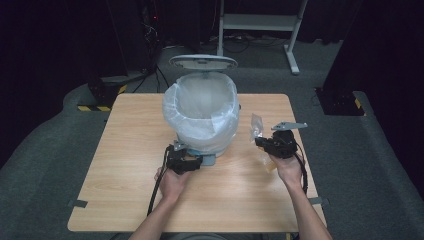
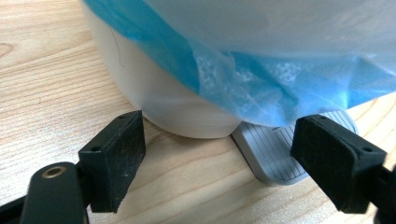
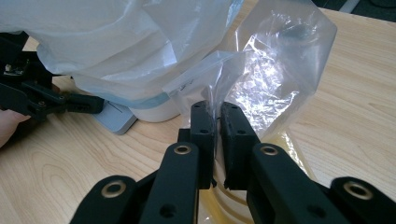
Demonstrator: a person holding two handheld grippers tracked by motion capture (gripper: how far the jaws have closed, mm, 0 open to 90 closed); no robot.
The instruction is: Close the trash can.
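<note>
From above we see the pedal bin (image 1: 202, 117), lid up, mid-table (image 1: 125, 150). Our left gripper (image 2: 219, 161), jaws spread, faces its foot pedal (image 2: 275, 156). Our right gripper (image 3: 218, 133) pinches a clear plastic bag (image 3: 275, 70): light, limp, slippery, best held at its edge.

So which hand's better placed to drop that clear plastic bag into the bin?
The right gripper: its jaws are shut on the clear plastic bag, beside the open bin. The left gripper is open, low at the pedal.
</note>
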